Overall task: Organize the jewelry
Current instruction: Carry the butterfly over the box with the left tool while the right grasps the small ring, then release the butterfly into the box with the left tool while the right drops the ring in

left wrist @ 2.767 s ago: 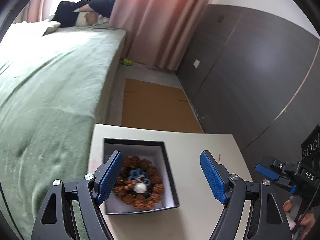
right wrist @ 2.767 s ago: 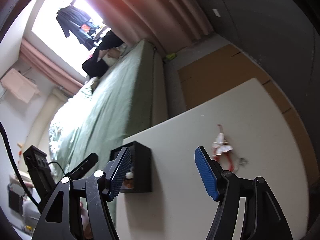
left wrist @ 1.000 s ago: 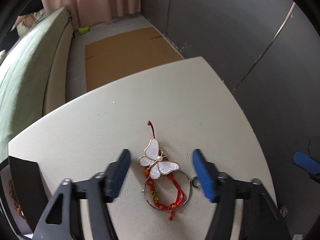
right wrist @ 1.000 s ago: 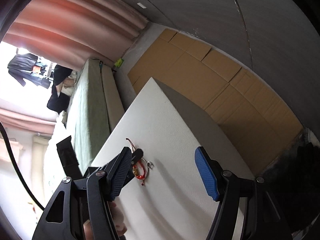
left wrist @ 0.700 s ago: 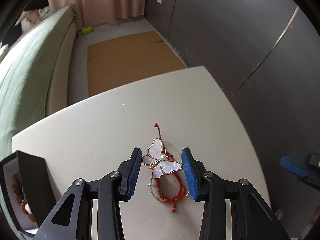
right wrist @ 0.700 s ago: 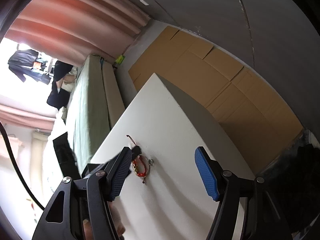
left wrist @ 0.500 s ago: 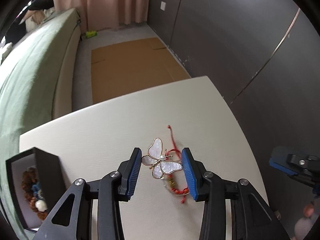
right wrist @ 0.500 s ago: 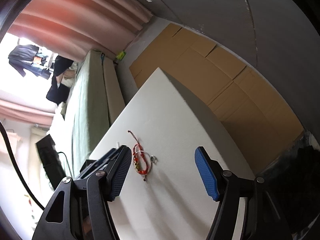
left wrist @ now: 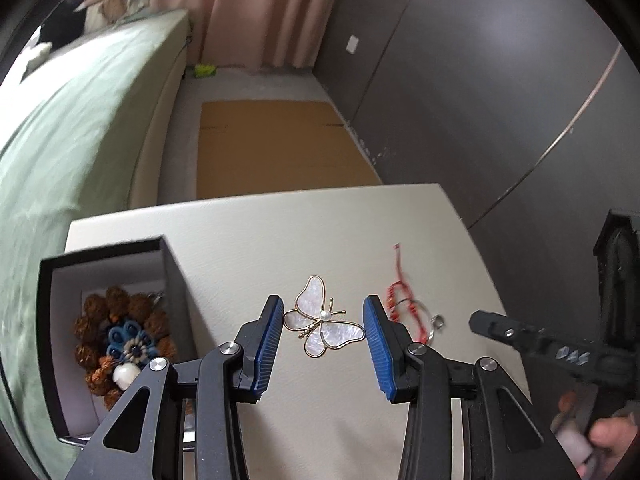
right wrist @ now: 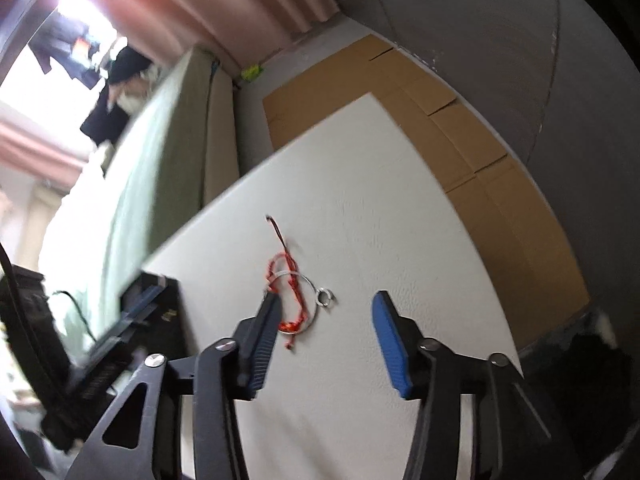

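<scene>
A pearly butterfly brooch (left wrist: 340, 332) with a gold rim hangs above the white table (left wrist: 280, 232), and my left gripper (left wrist: 324, 328) is shut on its wing tips. To its left stands the open black box (left wrist: 172, 264), holding a brown bead bracelet (left wrist: 120, 304) with a blue flower. A red cord bracelet (right wrist: 294, 296) with a silver hoop and a small ring (right wrist: 324, 297) lies on the table (right wrist: 380, 200). My right gripper (right wrist: 326, 312) hovers over it with jaws closing; the cord lies by the left finger and nothing is pressed.
A green bed (left wrist: 80, 140) runs along the table's left side. Flat cardboard (left wrist: 280, 144) lies on the floor beyond the table. Dark wall panels (left wrist: 480, 100) close the right. A hand (left wrist: 612, 440) holds the right tool at the lower right.
My left gripper shut on the butterfly brooch, lifted it off the red cord bracelet and carried it left towards the box. The right gripper swung over the bracelet and its jaws narrowed.
</scene>
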`<state>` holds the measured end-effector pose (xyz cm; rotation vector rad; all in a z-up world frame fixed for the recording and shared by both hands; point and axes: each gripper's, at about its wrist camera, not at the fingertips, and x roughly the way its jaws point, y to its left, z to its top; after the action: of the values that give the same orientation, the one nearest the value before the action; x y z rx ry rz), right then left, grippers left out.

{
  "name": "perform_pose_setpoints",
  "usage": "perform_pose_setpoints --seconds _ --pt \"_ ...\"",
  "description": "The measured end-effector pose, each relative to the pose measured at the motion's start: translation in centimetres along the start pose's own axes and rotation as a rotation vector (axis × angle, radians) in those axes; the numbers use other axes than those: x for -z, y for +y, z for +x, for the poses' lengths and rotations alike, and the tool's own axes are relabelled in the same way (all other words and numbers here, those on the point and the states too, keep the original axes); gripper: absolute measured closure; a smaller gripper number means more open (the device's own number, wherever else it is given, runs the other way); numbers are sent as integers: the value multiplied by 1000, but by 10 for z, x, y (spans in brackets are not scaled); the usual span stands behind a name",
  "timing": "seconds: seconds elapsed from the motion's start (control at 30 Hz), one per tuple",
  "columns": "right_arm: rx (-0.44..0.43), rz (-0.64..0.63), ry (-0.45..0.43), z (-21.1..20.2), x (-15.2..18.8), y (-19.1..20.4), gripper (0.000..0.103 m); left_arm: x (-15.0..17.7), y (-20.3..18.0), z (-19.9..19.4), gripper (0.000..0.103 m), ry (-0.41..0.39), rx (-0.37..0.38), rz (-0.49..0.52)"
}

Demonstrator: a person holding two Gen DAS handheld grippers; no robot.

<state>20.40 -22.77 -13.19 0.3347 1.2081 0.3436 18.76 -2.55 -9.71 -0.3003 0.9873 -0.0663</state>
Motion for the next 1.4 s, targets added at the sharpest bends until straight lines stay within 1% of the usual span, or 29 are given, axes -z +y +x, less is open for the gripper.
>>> perform_pose_setpoints --seconds 0.07,0.13,0.2,0.3,0.4,0.47,0.73,0.8,0.83,0.9,1.1,1.17,1.23,1.3,1.4 --pt "52 -51 22 10 4 7 68 -2 5 -4 60 -16 26 -16" --pt "88 -100 41 18 6 15 72 -4 9 -11 60 -27 41 -22" --pt "121 -140 48 24 7 20 72 -5 14 -17 60 -37 59 -29" --pt "193 -196 47 30 10 27 72 -5 21 -21 60 -40 78 -46" --pt "246 -233 51 36 12 32 72 -5 29 -26 60 -45 81 -59" --pt "287 -264 36 37 13 37 73 -5 34 -29 60 -49 79 -65" --pt "329 -318 16 41 9 55 73 -3 52 -42 60 -69 67 -90" --pt "347 -318 7 41 8 56 88 0 53 -46 60 -74 63 -96" --pt "334 -296 8 40 6 57 88 0 55 -48 60 -76 62 -99" --pt "269 -235 13 36 -2 48 89 0 56 -50 60 -81 59 -100" --pt "123 -160 -33 12 -2 44 89 -1 59 -53 60 -83 51 -102" --pt "97 -151 -41 8 -1 47 89 -2 63 -55 60 -85 48 -106" --pt "47 -151 -53 3 2 53 89 -2 67 -59 60 -91 37 -108" --pt "-13 -158 -63 -3 6 64 89 -1 71 -63 60 -97 21 -111" --pt "-69 -186 -73 -3 10 82 89 0 79 -68 60 -100 -10 -121"
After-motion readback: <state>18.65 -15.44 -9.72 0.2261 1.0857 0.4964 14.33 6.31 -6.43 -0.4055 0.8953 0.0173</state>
